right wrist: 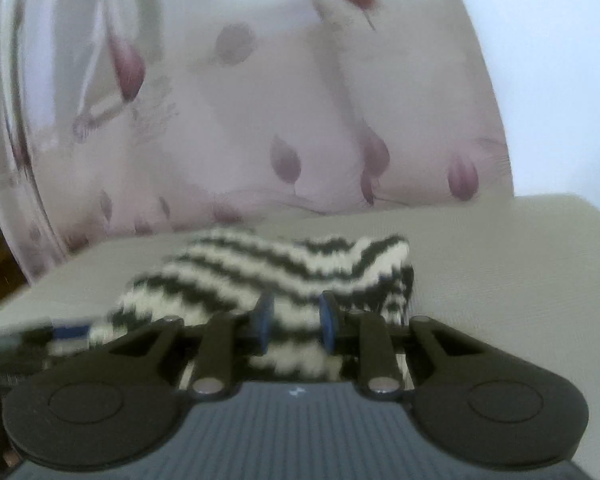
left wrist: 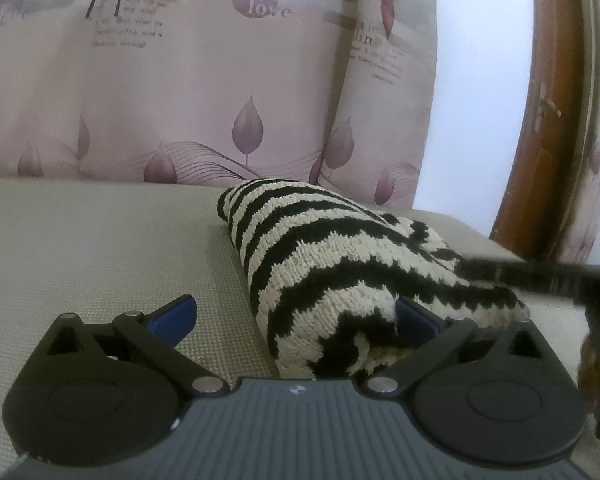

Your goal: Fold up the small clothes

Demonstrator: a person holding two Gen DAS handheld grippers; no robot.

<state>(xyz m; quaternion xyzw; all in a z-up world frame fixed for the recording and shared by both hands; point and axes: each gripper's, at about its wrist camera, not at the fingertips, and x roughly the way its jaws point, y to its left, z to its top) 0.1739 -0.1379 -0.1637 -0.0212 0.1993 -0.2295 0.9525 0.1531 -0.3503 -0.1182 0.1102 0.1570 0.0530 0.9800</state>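
Beige woven seat surface (left wrist: 100,248) is carrying the folded striped knit garment (left wrist: 340,272) near its back edge, below the leaf-print curtain (left wrist: 180,92). Left tool (left wrist: 296,316) is standing released, garment end lying between its spread pads, long axis running away. Right tool (right wrist: 294,322) is loosely pinching the garment's near fold.

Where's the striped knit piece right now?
In both wrist views the striped knit piece lies bunched on the beige cushion below the leaf-print curtain; the right claw pinches its near edge.
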